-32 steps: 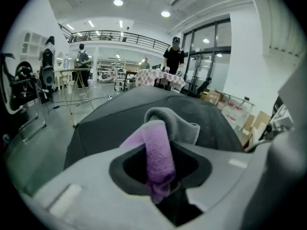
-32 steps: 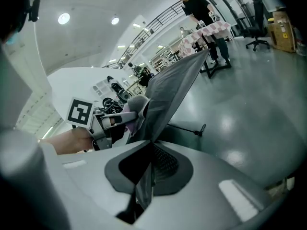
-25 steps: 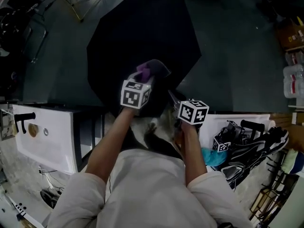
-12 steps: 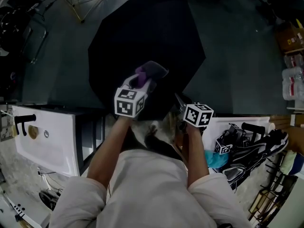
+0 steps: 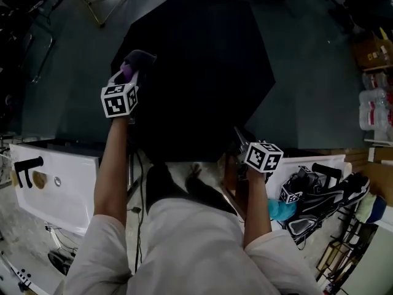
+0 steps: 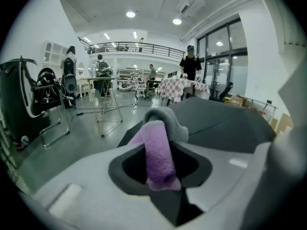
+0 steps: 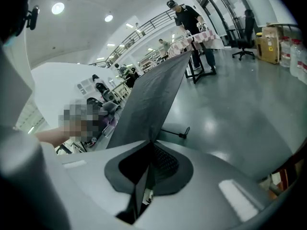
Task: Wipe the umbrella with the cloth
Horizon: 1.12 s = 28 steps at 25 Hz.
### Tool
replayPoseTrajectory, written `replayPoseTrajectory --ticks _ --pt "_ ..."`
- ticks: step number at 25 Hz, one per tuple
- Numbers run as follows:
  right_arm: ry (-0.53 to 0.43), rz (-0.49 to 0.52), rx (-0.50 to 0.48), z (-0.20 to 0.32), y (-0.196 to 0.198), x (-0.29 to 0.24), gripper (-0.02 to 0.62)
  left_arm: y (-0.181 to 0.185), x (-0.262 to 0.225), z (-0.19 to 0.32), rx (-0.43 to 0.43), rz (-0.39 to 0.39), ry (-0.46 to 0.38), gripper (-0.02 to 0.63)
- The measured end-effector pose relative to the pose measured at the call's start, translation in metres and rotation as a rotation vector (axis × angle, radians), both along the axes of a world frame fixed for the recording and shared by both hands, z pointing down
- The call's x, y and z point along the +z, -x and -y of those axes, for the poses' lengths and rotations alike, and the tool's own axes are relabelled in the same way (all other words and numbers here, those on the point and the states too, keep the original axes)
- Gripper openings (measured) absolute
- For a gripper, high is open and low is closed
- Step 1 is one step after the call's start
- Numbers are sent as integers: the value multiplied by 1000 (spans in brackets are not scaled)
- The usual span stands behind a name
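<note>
A person is wiping an open black umbrella [image 5: 196,66], which is spreading over the floor [image 5: 307,97] directly in front of them, its top facing the head camera. The left gripper [image 5: 131,71] is clamping a purple-and-grey cloth [image 5: 139,58] between its jaws. The cloth is standing up out of the pinch and folding forward over the tips. It is sitting at the umbrella's left rim, though neither view is showing whether it is pressing on the fabric or just clearing it. The right gripper [image 5: 241,141] is pinching the umbrella's near edge, its jaws closed tight on a thin fold of fabric that is rising away from them as a taut dark panel. This hand is apparently serving as the anchor, steadying the umbrella.

By the look of it, the wiping step is under way, with the cloth out on the umbrella's left side. How much of the umbrella is already clean is not showing. The next move is likely calling for a sweep across the umbrella toward its centre or right side. That means laying the cloth flat on the fabric and gripping firmly at the near edge, so the light umbrella is not sliding or tipping under the push.
</note>
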State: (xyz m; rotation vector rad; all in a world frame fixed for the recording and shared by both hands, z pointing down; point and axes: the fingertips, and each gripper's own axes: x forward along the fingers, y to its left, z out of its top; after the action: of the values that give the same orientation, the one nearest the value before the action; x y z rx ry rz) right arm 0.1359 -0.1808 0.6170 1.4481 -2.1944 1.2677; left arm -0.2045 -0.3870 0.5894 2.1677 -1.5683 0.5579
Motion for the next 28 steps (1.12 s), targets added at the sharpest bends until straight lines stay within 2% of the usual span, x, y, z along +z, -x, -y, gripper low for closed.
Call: replayPoseTrajectory --ticks 4,7,9,12,16,19,28 --pt "0 -19 18 5 1 -3 6 33 35 35 -3 41 76 114" --pt "-4 -44 7 10 3 -5 6 46 64 47 5 78 159 114" --pt "-13 -52 -4 13 4 -7 6 47 78 50 9 72 192 114" --pt "-32 -49 -22 18 7 -12 6 38 94 51 19 40 212 113" --pt "-43 -53 -52 22 17 -15 6 27 97 40 46 38 208 111" --pt "-36 -32 -46 24 21 -15 6 19 98 22 79 47 211 110" --pt "-40 7 -56 26 22 -19 6 -23 100 -51 140 2 235 110"
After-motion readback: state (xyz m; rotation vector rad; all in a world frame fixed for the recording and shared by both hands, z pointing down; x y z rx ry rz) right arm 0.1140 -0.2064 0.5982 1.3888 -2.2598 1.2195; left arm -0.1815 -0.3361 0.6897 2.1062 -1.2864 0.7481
